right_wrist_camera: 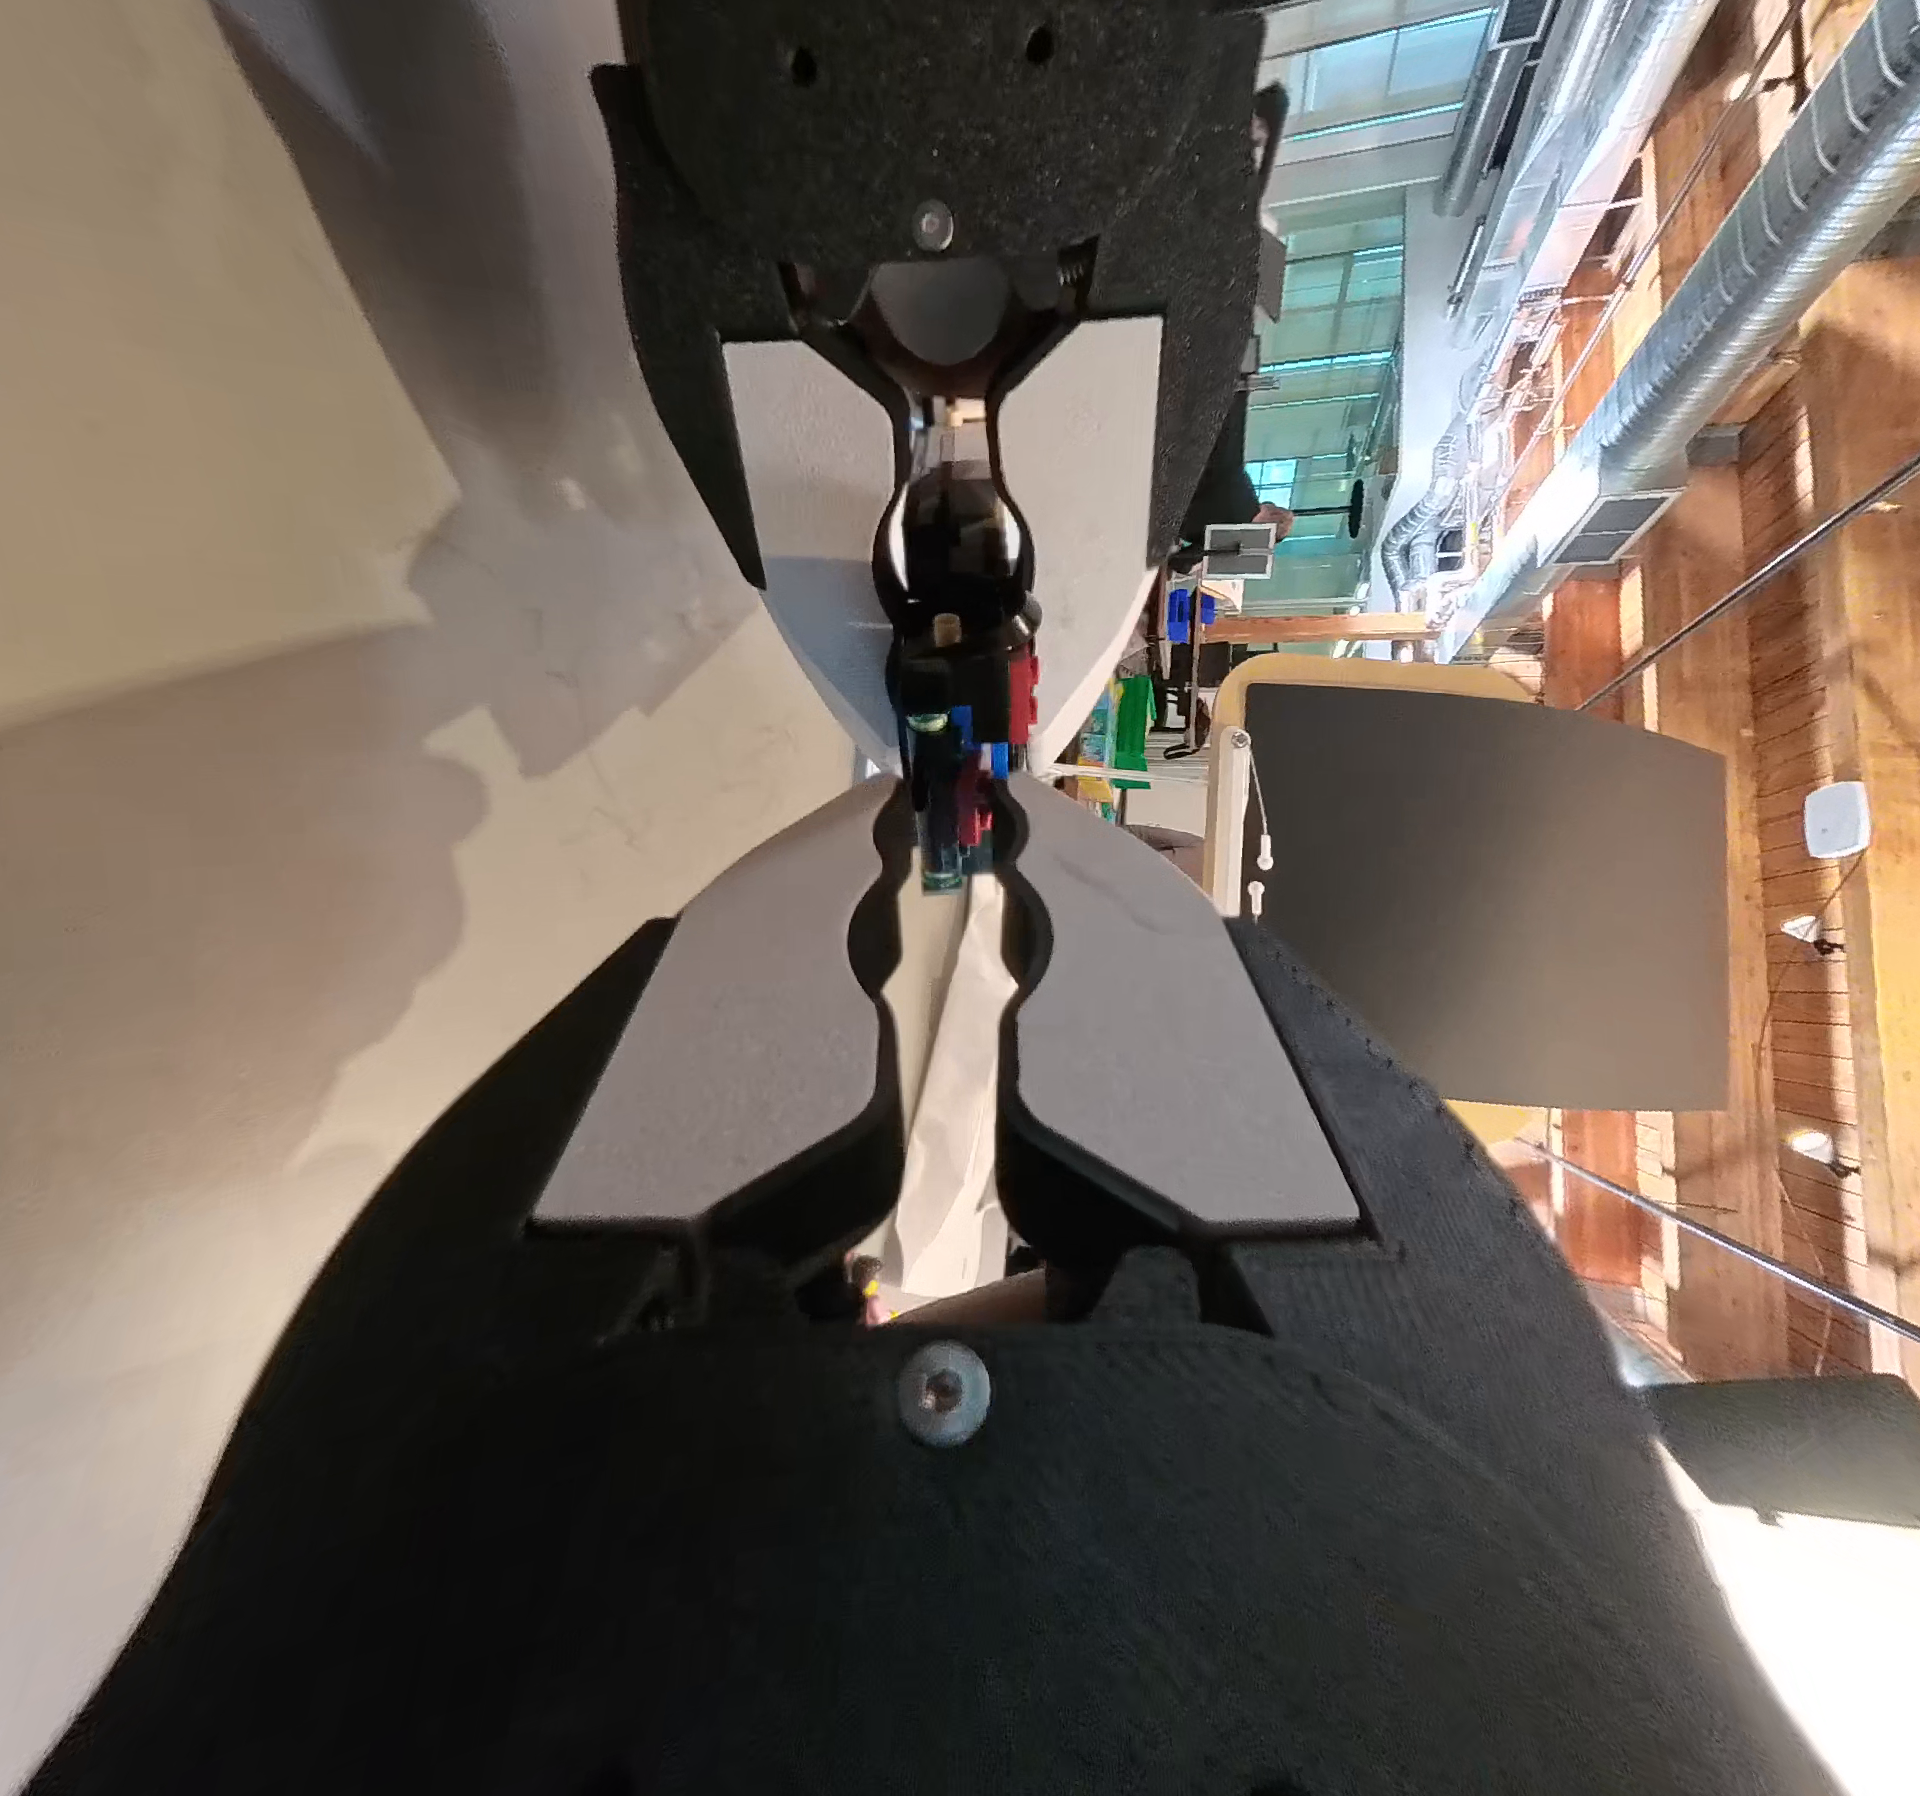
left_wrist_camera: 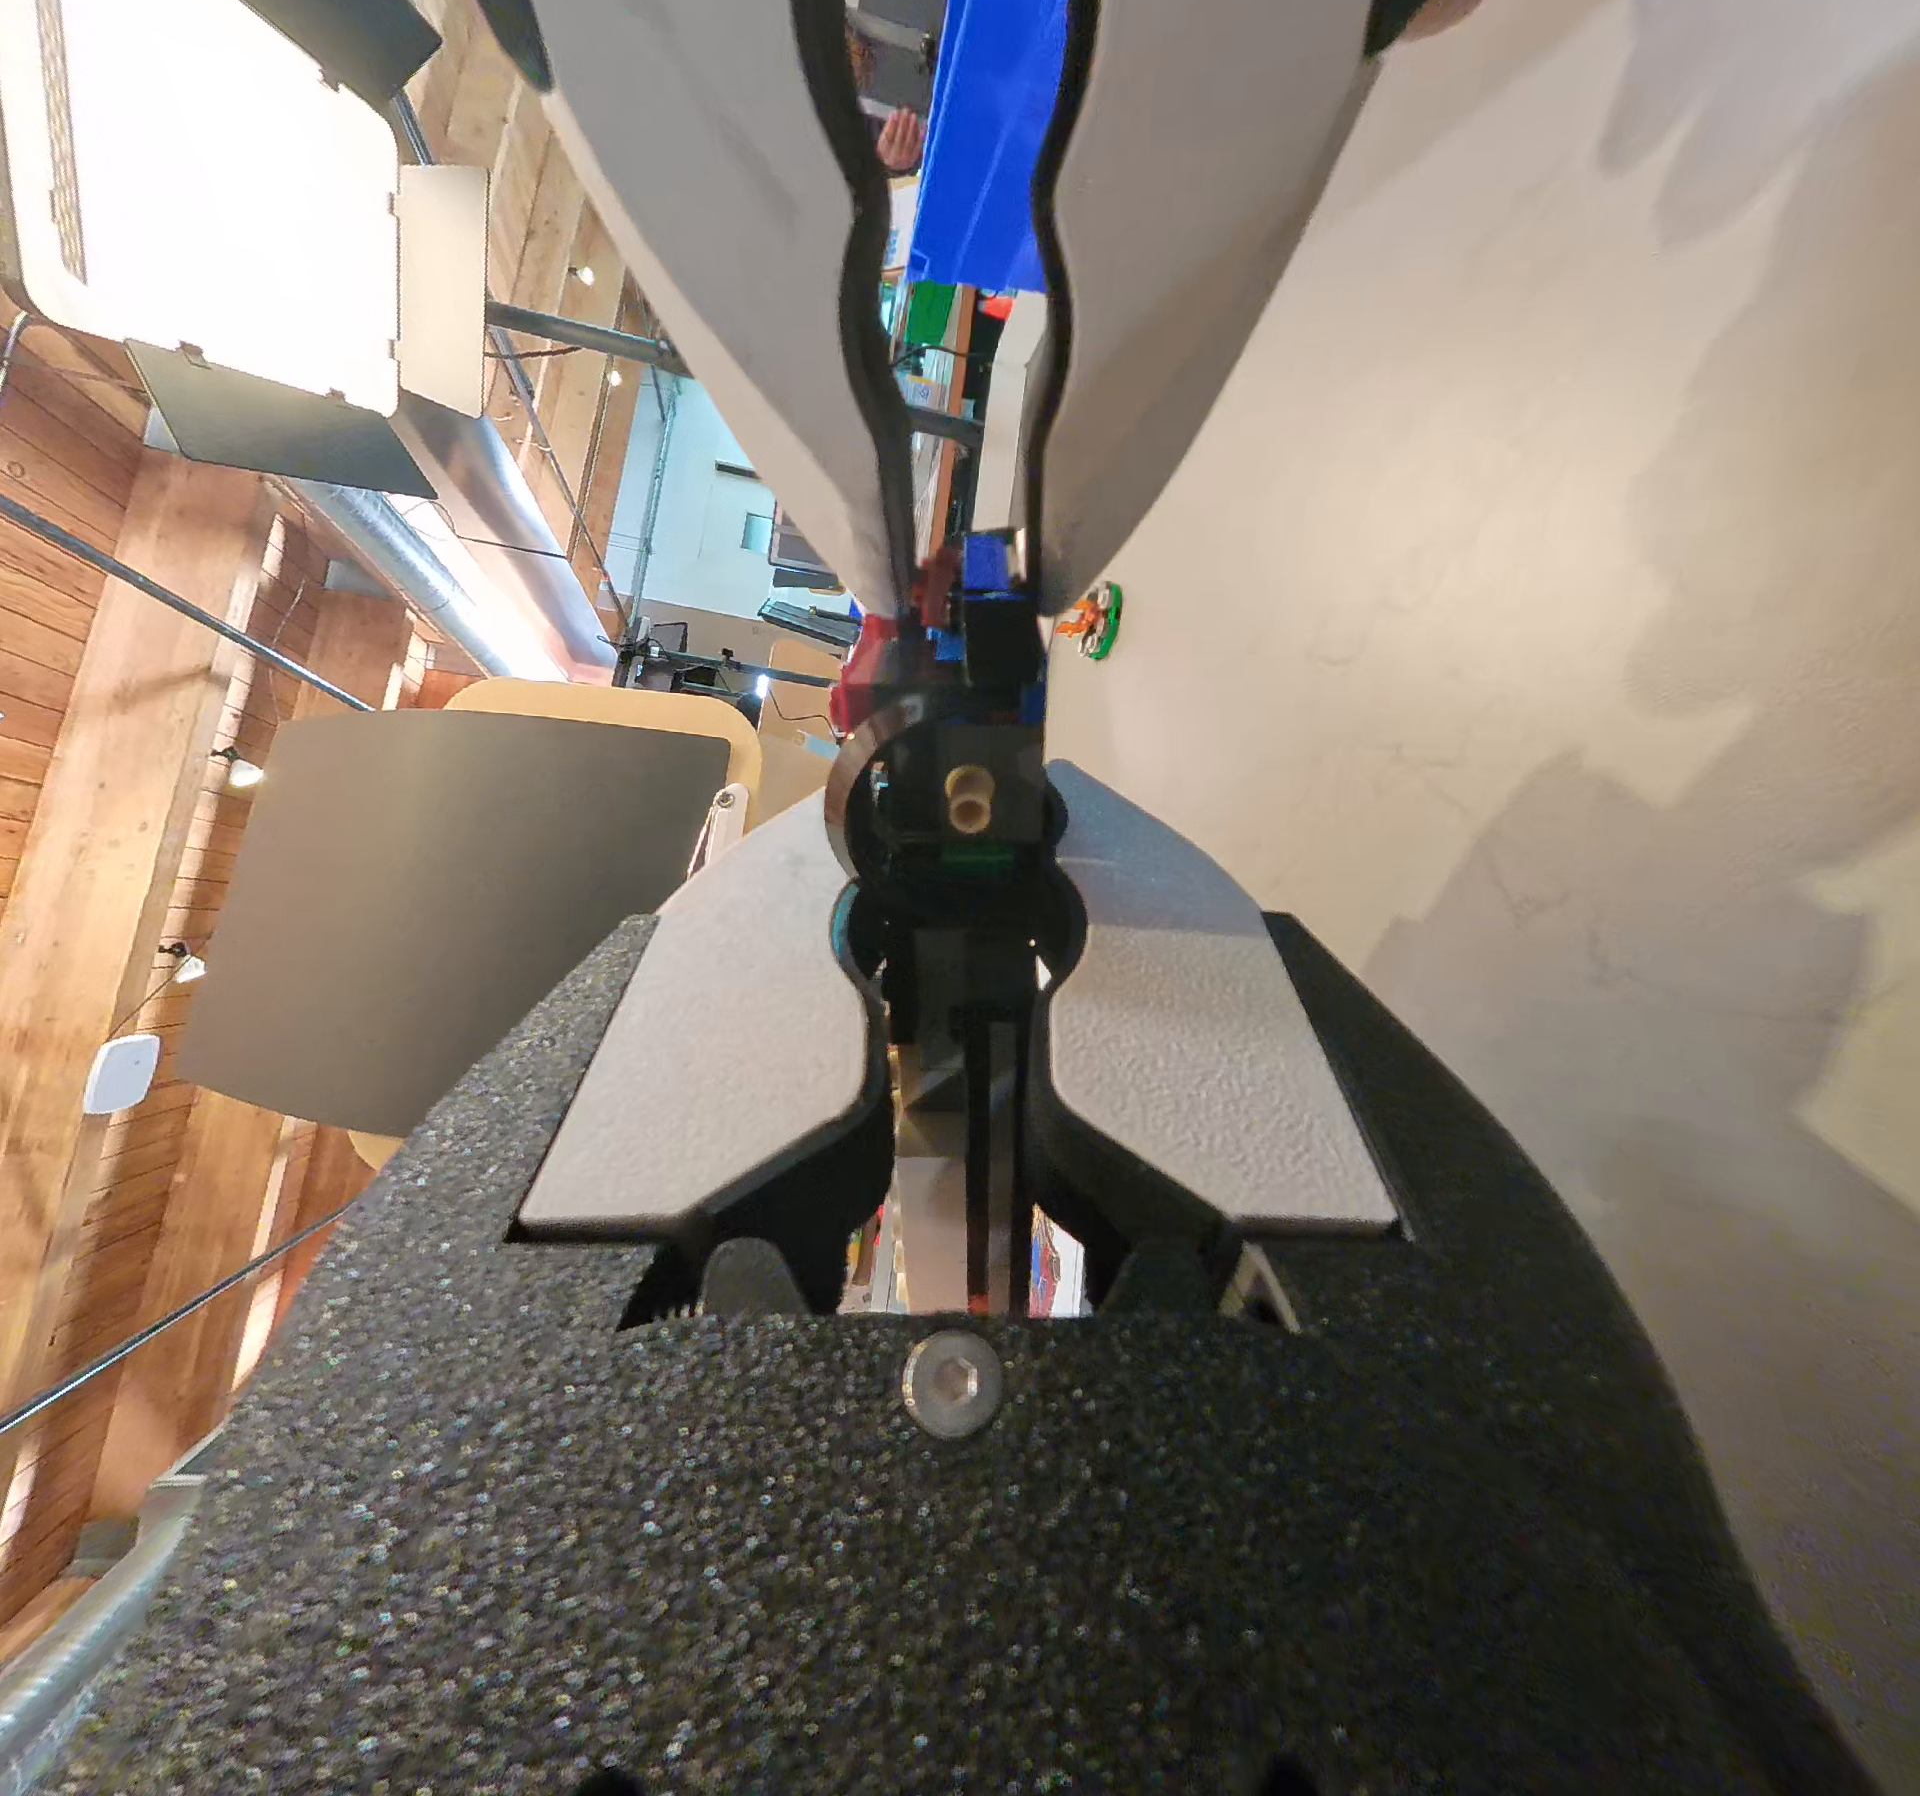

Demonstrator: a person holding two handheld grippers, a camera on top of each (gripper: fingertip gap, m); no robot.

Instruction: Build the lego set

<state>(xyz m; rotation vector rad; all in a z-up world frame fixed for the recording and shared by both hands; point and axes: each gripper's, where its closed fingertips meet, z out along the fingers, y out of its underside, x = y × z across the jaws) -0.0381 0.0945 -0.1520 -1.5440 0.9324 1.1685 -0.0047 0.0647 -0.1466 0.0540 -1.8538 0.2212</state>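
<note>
Both grippers hold one small toy-brick model between them, tip to tip, above a white table top (left_wrist_camera: 1507,603). My left gripper (left_wrist_camera: 951,811) is shut on the model's black end (left_wrist_camera: 987,759), which carries a tan peg (left_wrist_camera: 964,797). My right gripper (left_wrist_camera: 966,572) comes in from the opposite side and is shut on the model's red and blue end (left_wrist_camera: 940,593). In the right wrist view, my right gripper (right_wrist_camera: 956,811) pinches the thin blue, dark red and green part (right_wrist_camera: 951,821). The left gripper (right_wrist_camera: 961,603) clamps the black part (right_wrist_camera: 951,676) beyond it.
A small round green piece with an orange flame part (left_wrist_camera: 1091,619) lies on the table near the grippers. A chair with a dark seat back (right_wrist_camera: 1475,894) stands beside the table. A bright light panel (left_wrist_camera: 208,188) hangs overhead. The view is turned sideways.
</note>
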